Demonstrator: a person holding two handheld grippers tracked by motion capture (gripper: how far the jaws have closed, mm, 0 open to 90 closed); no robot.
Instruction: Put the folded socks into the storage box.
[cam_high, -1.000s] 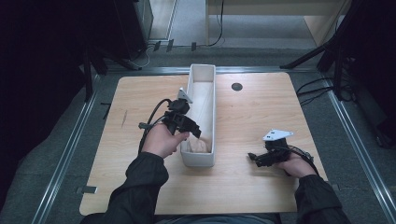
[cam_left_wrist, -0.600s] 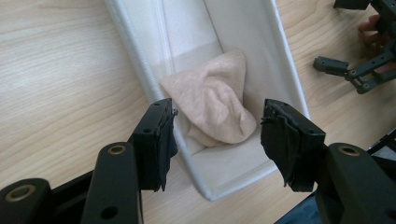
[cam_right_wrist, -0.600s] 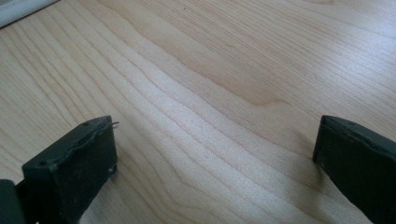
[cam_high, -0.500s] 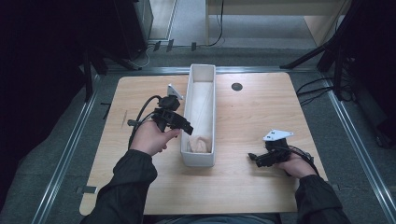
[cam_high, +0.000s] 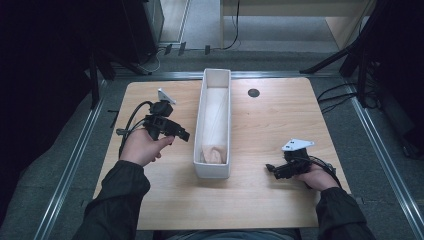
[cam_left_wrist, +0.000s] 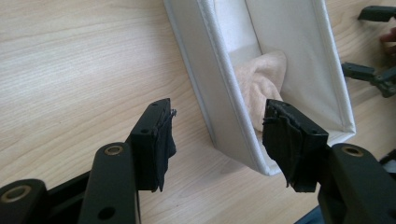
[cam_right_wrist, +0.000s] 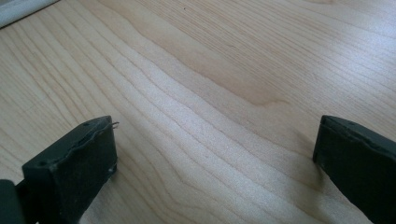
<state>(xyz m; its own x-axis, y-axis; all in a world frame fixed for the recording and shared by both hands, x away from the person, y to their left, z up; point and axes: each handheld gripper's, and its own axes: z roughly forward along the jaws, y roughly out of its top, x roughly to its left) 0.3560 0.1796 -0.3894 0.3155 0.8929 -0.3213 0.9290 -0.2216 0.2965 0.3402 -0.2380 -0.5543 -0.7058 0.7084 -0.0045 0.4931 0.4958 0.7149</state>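
The beige cloth (cam_high: 214, 152) lies bunched at the near end of the white bin (cam_high: 200, 120), partly hidden by its wall. The left tool (cam_high: 181, 134), jaws wide, hovers beside the bin; the right tool (cam_high: 270, 169), jaws wide, rests on open surface (cam_high: 280, 120).

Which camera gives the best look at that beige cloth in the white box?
The left gripper view: the cloth sits close, bunched at the box's near end. The high view shows it small and distant. The right gripper view faces bare table.
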